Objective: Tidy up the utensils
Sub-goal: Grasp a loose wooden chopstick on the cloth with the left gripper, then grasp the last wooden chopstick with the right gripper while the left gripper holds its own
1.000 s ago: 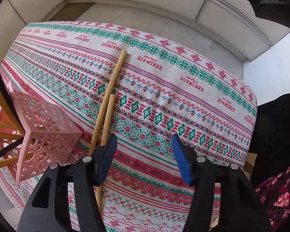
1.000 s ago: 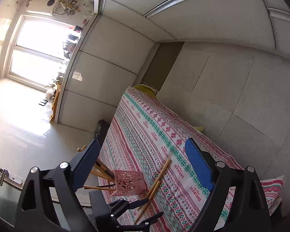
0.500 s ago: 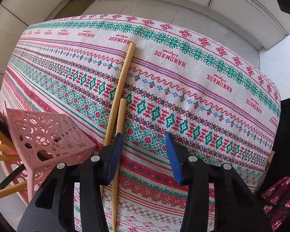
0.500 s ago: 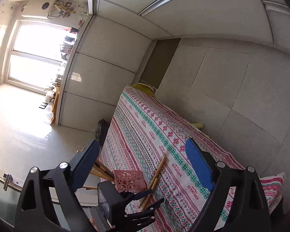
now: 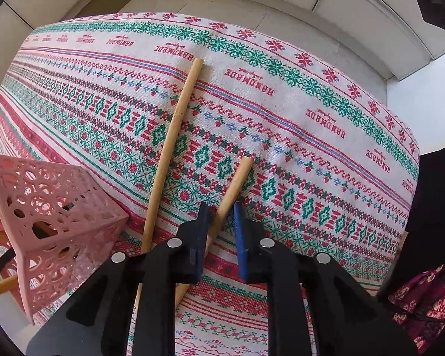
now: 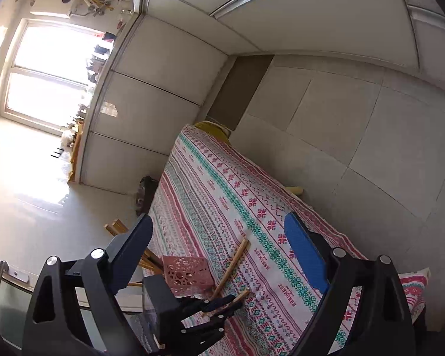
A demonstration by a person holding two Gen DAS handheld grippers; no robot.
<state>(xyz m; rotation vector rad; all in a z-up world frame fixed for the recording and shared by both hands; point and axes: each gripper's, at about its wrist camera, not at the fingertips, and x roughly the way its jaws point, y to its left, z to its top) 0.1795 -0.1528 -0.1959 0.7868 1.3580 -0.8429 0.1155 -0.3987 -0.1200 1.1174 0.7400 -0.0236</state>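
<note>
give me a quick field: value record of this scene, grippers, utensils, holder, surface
left gripper: fingers closed around the shorter wooden stick
right gripper: open, empty, raised off the table
longer wooden stick: flat on the cloth, left of the gripped one, not held
pink holder: perforated, tipped on its side at the table's left edge
surface: patterned tablecloth with HANDMADE lettering
</note>
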